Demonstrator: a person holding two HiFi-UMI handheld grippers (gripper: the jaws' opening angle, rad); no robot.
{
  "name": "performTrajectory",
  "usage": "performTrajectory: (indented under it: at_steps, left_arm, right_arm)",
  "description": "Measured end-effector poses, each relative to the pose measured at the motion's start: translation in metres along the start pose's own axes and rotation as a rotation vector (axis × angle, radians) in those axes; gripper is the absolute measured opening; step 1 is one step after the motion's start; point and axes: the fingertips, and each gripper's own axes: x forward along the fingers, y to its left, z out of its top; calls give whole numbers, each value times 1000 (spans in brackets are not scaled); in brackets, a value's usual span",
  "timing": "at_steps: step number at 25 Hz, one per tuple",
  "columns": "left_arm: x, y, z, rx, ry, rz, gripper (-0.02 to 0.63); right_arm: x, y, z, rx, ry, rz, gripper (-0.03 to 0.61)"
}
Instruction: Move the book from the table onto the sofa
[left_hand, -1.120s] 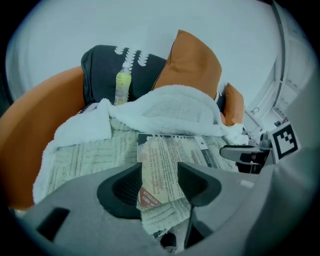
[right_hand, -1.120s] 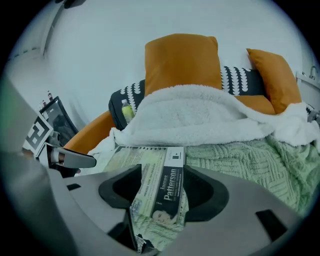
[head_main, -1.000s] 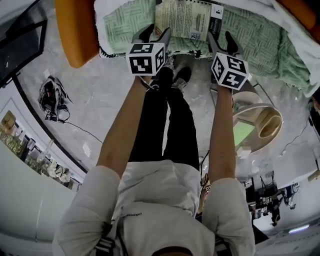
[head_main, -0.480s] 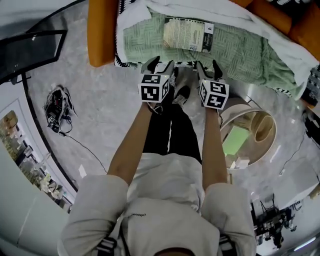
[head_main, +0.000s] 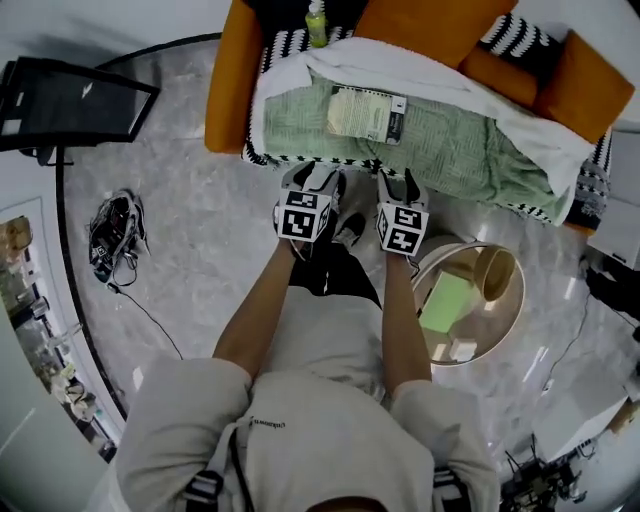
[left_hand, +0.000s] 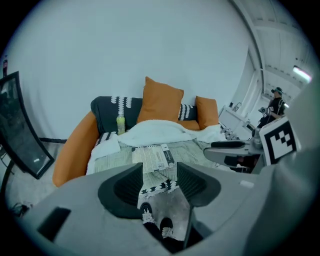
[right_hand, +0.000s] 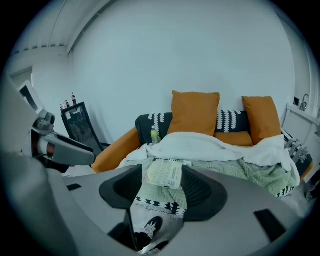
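The book (head_main: 367, 114), pale cover with a dark spine, lies flat on the green blanket (head_main: 460, 150) over the orange sofa (head_main: 228, 85). Nothing touches it. My left gripper (head_main: 316, 180) and right gripper (head_main: 398, 185) hang side by side over the floor in front of the sofa, well short of the book. Both are open and empty. In the left gripper view the book (left_hand: 154, 157) shows beyond the open jaws of the left gripper (left_hand: 159, 177). In the right gripper view the book (right_hand: 166, 172) shows past the open right gripper (right_hand: 163, 182).
A white blanket (head_main: 420, 72) and orange cushions (head_main: 430, 25) sit behind the book, a green bottle (head_main: 316, 24) at the sofa's back left. A round table (head_main: 505, 325) stands at my right. A black screen (head_main: 70, 100) and cables (head_main: 115, 232) are at the left.
Both grippers have drawn back and up from the sofa's edge, jaws still open. The book stays where it lay on the green blanket.
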Motion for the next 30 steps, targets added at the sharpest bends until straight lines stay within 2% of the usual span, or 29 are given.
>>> performTrajectory:
  at_steps: [8, 10, 11, 12, 14, 18, 23, 30]
  left_arm:
    - [-46, -14, 0, 54, 29, -19, 213]
    - [-55, -13, 3, 43, 14, -9, 210]
    - [-59, -12, 4, 27, 3, -5, 205]
    - [-63, -12, 5, 9, -10, -3, 194]
    - [-66, -13, 7, -10, -36, -7, 173]
    - [-67, -21, 12, 5, -74, -18, 130]
    - [-69, -36, 8, 15, -86, -48, 49]
    - [-72, -39, 6, -11, -123, -57, 11]
  right_arm:
    - [-46, 22, 12, 20, 3, 9, 241]
    - [-55, 22, 14, 32, -18, -12, 220]
    - [-60, 24, 16, 37, -35, -17, 190]
    - [-64, 28, 17, 37, -50, -14, 167]
    - [-67, 37, 19, 8, -63, 7, 159]
    - [-73, 48, 21, -79, -60, 47, 144]
    - [-86, 43, 27, -86, -74, 62, 101]
    - [-91, 61, 14, -117, -45, 141, 8]
